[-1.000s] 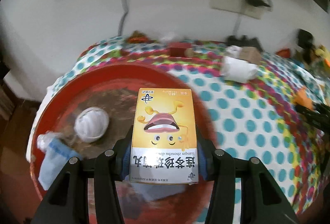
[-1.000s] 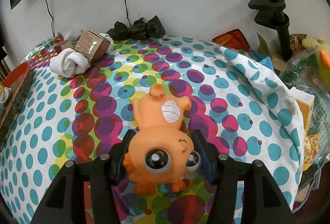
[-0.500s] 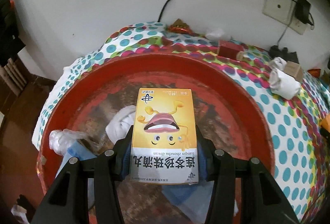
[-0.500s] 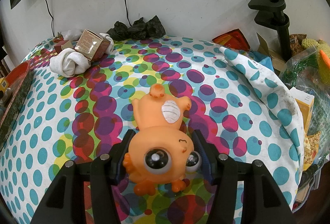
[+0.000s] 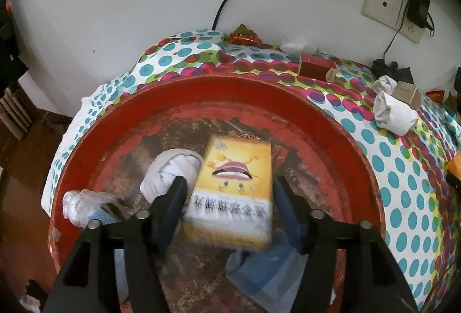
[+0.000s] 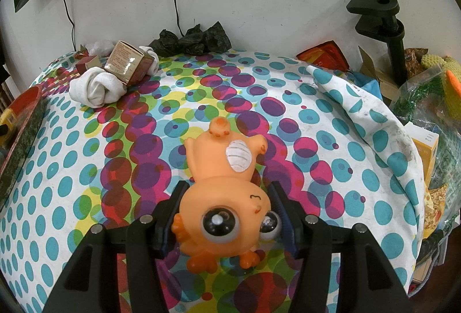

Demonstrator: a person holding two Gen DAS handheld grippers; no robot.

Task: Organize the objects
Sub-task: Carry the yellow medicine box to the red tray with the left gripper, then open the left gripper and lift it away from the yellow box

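My left tongs (image 5: 229, 197) had just been spreading to free the yellow box (image 5: 233, 192) into the red tray (image 5: 331, 122) beside a rolled white sock (image 5: 170, 171), while my right tongs (image 6: 226, 207) pinched the orange toy (image 6: 224, 197) above the dotted surface (image 6: 317, 122), apparently next for sorting.

Left gripper (image 5: 229, 199): matte black angular frame with triangular cut-outs; two fingers (image 5: 170, 209) faced with ribbed dark blue pads; four round silver fasteners along the linkage, toward 6 o'clock in the left wrist view. Right gripper (image 6: 227, 206): same black frame, blue-lined fingers (image 6: 283, 215), four silver fasteners.
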